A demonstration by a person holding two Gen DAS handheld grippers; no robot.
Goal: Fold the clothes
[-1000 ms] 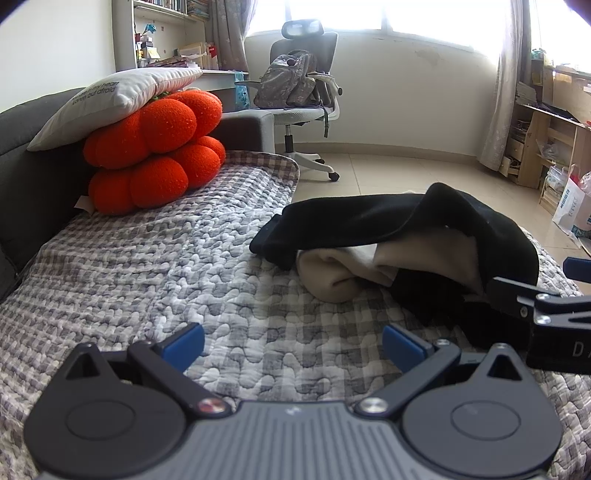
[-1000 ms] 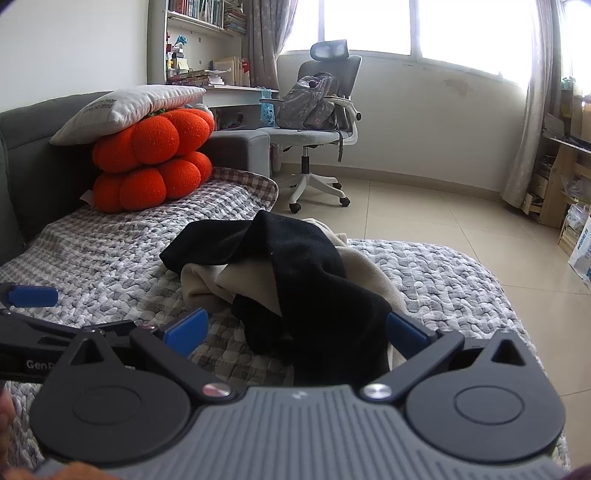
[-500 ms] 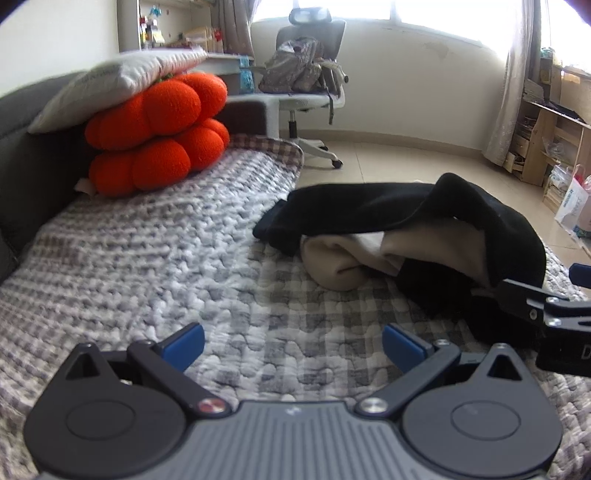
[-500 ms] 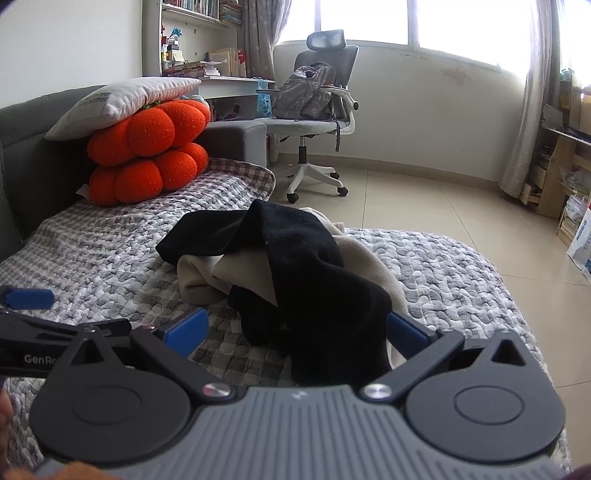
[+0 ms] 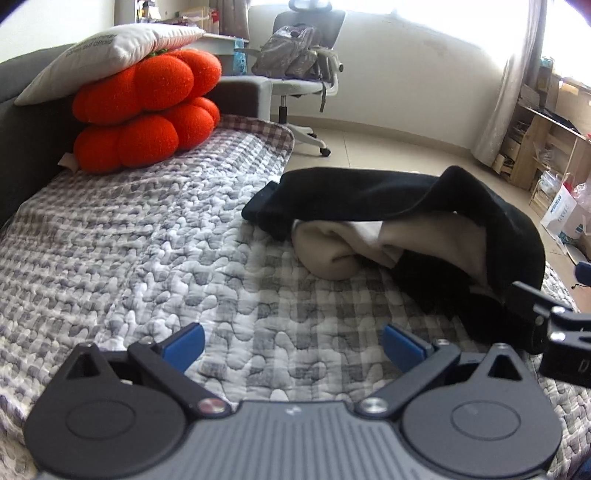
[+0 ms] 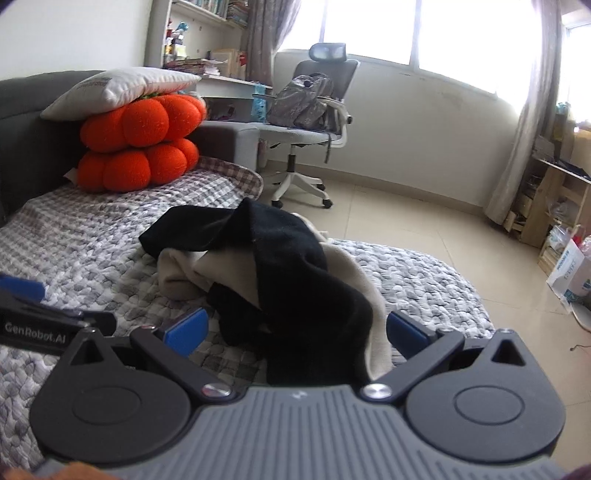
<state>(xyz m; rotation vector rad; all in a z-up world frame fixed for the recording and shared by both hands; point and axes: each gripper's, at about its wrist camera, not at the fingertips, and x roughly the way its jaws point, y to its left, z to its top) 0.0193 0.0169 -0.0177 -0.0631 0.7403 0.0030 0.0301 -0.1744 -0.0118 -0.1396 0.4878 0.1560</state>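
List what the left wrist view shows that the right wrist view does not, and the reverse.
Only the left wrist view shows the left gripper open over bare checked quilt, with the clothes off to its right.

Only the right wrist view shows the right gripper open with the black garment lying between its fingers, plus the windows and bookshelf.

Both show the black garment draped over a beige garment, the orange cushions, the white pillow and the office chair with a backpack.

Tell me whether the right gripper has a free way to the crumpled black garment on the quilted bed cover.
Probably yes. The right gripper is open, with the crumpled black garment directly ahead between its fingers. Nothing lies between them; the cream garment sits underneath.
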